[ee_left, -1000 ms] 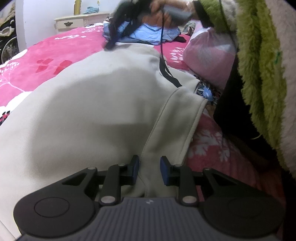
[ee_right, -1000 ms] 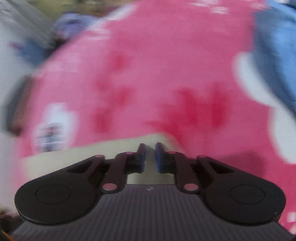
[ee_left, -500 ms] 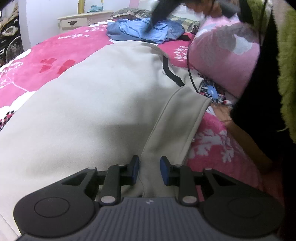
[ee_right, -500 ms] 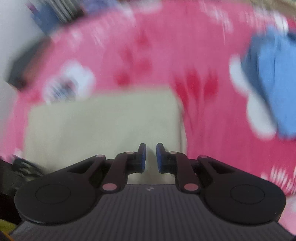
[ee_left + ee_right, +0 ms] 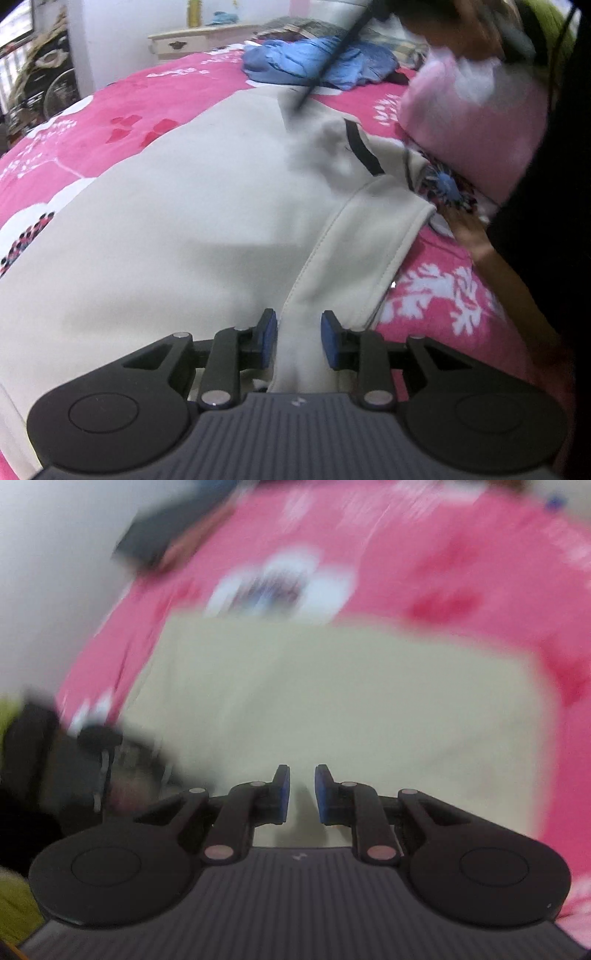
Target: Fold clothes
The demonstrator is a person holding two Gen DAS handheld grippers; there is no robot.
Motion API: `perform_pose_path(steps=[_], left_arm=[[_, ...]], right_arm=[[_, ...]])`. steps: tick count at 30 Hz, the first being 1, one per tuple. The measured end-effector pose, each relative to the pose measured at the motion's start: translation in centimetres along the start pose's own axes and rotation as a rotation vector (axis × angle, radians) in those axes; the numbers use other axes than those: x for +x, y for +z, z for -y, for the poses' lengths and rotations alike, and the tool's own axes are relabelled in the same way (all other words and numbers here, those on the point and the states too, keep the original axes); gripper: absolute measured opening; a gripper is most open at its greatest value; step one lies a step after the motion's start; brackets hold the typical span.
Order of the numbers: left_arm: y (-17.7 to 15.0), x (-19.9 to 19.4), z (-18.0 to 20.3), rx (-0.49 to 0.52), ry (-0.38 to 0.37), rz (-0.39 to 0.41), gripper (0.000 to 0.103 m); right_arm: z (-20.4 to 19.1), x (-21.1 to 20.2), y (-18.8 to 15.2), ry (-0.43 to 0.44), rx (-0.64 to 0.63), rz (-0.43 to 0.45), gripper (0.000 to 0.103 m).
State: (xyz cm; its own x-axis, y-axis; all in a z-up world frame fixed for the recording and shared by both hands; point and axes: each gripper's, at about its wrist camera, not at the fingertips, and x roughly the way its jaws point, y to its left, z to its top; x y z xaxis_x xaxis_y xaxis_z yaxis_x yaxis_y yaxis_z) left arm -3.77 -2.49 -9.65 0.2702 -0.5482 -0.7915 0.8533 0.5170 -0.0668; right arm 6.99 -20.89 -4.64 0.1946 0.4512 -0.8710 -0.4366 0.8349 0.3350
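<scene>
A cream garment (image 5: 184,229) lies spread on a pink floral bedspread (image 5: 147,110). My left gripper (image 5: 298,339) is shut on the near end of its sleeve-like flap (image 5: 369,236), and the cloth runs up between the blue pads. In the blurred right wrist view the same garment (image 5: 351,701) fills the middle. My right gripper (image 5: 302,794) is over its near edge, jaws nearly together with a fold of cream cloth rising between them. Seen from the left wrist, the far end of the garment (image 5: 291,99) is tugged up under a blurred hand (image 5: 461,33).
A heap of blue clothes (image 5: 317,61) lies beyond the garment. A pink pillow (image 5: 469,122) sits at the right, and a person's forearm (image 5: 509,280) and dark sleeve run along that side. A cream nightstand (image 5: 199,40) stands behind the bed.
The right gripper has swung fast across the bed, from over the pink bedspread to over the garment's end. The far edge of the garment now bunches up. The left gripper has held still.
</scene>
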Motion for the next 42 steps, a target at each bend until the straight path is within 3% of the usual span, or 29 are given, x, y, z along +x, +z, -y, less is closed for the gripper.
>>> perform_pose_path(steps=[2,5,7,9,12,14,16,17,19,22,25,27,29,30,31,33,37,42], left_arm=[[-0.2,-1.0,0.1,-0.027,0.020,0.017,0.028],[-0.5,-3.9,-0.6,-0.100,0.029,0.071,0.028],[-0.4,-6.6,-2.0,-0.151,0.046,0.136,0.028],[0.0,-8.5,-4.2,-0.187,0.111,0.186,0.029],[0.3,-9.1,-9.0,-0.289,0.269,0.217,0.029],[-0.4,-8.2,-12.7,-0.382,0.372,0.195,0.029],[-2.2,-6.4,-15.8,-0.464,0.423,0.102,0.028],[-3.2,-5.4,-17.2,-0.496,0.438,0.056,0.020],[-4.4,-5.2,-17.8,-0.521,0.412,0.081,0.020],[-2.8,-6.4,-17.6,-0.512,0.415,0.109,0.022],[-0.9,-7.8,-17.5,-0.452,0.427,0.202,0.031],[-0.6,-7.4,-18.4,-0.434,0.461,0.188,0.033],[-1.3,-5.5,-20.6,-0.465,0.493,0.126,0.033],[-2.3,-4.3,-21.7,-0.481,0.513,0.081,0.042],[-3.5,-3.5,-22.8,-0.517,0.505,0.062,0.047],[-4.0,-4.2,-24.0,-0.626,0.462,0.098,0.049],[-2.1,-7.1,-22.4,-0.627,0.502,0.170,0.040],[-0.2,-9.8,-17.3,-0.522,0.422,0.218,0.040]], right_arm=[[-0.8,4.0,-1.9,-0.043,-0.063,-0.087,0.013],[-1.1,3.6,-2.2,-0.052,-0.096,-0.068,0.014],[0.1,3.5,-1.5,-0.023,-0.019,-0.085,0.014],[0.7,3.8,-1.5,0.002,0.030,-0.087,0.014],[1.1,4.2,-1.4,0.013,0.046,-0.090,0.014],[1.0,4.1,-1.3,0.009,0.052,-0.091,0.015],[1.0,4.2,-1.2,0.010,0.051,-0.089,0.015],[0.9,4.1,-1.5,0.013,0.052,-0.086,0.014],[0.9,4.0,-2.2,0.019,0.057,-0.081,0.014],[1.1,4.0,-2.2,0.030,0.063,-0.083,0.014],[1.4,4.1,-2.3,0.048,0.081,-0.088,0.014],[1.6,3.7,-2.8,0.062,0.099,-0.091,0.015],[1.7,3.9,-2.9,0.073,0.109,-0.091,0.015],[1.7,3.9,-2.9,0.077,0.113,-0.089,0.015],[1.9,3.6,-2.9,0.078,0.115,-0.086,0.015],[2.1,3.2,-3.1,0.075,0.112,-0.081,0.014],[1.4,2.8,-3.2,0.059,0.081,-0.071,0.015],[-0.6,0.6,-3.5,0.107,-0.040,-0.031,0.017]])
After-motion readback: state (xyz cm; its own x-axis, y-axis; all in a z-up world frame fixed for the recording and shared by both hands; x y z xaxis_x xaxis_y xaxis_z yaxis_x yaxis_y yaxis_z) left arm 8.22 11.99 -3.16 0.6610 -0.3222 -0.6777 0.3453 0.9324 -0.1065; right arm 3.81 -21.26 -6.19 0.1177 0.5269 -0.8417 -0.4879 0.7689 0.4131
